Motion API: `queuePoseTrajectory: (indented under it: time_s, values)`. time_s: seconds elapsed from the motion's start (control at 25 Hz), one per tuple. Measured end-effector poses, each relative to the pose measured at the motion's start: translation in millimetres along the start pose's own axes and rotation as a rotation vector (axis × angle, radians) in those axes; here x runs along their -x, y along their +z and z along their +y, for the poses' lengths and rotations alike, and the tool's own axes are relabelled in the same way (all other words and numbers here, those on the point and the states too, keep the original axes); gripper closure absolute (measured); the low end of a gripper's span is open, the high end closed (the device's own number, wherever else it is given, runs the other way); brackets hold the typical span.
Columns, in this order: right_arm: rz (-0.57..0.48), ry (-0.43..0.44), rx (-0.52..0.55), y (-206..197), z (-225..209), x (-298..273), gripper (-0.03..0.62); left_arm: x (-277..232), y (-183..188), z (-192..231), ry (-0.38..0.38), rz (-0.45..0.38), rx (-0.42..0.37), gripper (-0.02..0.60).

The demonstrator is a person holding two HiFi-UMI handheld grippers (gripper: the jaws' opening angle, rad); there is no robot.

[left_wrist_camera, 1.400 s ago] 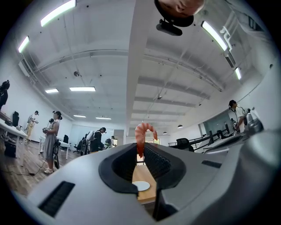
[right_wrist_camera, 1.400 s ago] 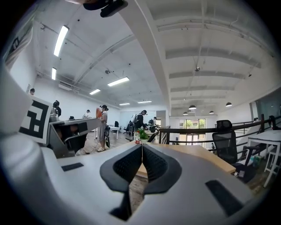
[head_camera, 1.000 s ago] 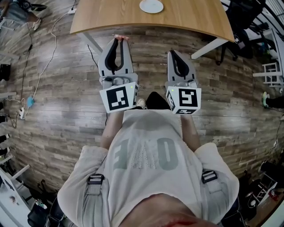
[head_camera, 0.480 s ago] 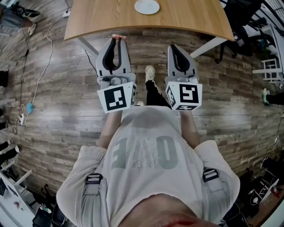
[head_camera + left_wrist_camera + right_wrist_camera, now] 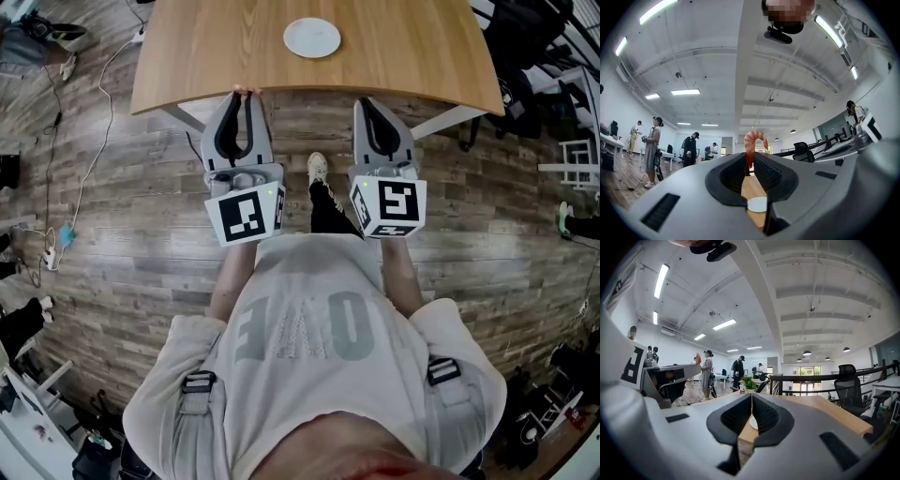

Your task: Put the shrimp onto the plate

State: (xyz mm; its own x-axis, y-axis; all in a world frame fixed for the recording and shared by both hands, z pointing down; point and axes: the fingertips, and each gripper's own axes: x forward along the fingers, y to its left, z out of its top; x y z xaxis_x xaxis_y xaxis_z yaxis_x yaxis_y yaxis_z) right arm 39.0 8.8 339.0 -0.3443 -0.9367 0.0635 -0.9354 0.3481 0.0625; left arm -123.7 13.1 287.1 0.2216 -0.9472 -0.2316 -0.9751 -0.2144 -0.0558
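Observation:
My left gripper [image 5: 246, 93] is shut on an orange-pink shrimp [image 5: 753, 143], which curls up past the jaw tips in the left gripper view. In the head view the shrimp [image 5: 247, 90] shows as a small pink spot right at the near edge of the wooden table [image 5: 403, 47]. A white round plate [image 5: 312, 37] lies on that table, ahead and a little to the right of the left gripper; it also shows between the jaws as the plate [image 5: 757, 204]. My right gripper [image 5: 367, 102] is shut with nothing in it, just short of the table edge.
White table legs [image 5: 448, 94] slant down under the table's front corners. Dark chairs and gear [image 5: 525, 56] stand at the right. Cables [image 5: 89, 141] run over the wood floor at the left. Several people [image 5: 654, 150] stand far off in the room.
The person has stepped toward the table: the table and plate have come nearer in the head view, and the left gripper's tips with the shrimp now reach its edge.

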Motion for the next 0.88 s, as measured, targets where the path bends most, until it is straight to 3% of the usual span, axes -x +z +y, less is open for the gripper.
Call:
queuePoseTrajectory:
  time_s: [0.88]
  values:
    - [0.061, 0.123, -0.013, 3.7, -87.0, -188.1, 0.574, -201.0, -47.7, 25.4, 0.123, 0.058, -0.013, 0.529]
